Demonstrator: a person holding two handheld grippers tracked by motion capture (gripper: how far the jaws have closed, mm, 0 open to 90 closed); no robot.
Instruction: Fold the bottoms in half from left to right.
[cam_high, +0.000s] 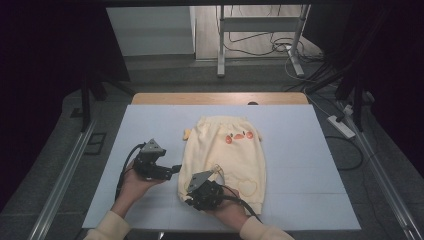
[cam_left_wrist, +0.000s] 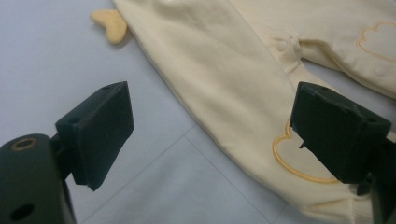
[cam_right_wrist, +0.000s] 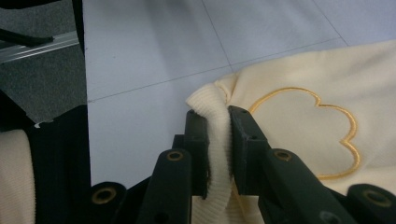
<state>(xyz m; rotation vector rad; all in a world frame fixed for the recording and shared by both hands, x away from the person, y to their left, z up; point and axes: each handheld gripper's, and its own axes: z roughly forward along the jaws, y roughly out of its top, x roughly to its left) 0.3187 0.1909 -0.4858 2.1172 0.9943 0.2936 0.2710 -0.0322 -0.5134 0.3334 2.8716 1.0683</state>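
Right gripper (cam_right_wrist: 218, 154) clamps the garment's (cam_high: 225, 155) ribbed cuff (cam_right_wrist: 212, 140); left gripper (cam_left_wrist: 210, 135), wide open and empty, should grip the near edge squarely.

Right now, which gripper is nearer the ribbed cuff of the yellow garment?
Right. The right gripper has its jaws clamped on the ribbed cuff. The left gripper hangs open beside the yellow garment, off its left edge, apart from the cuff.
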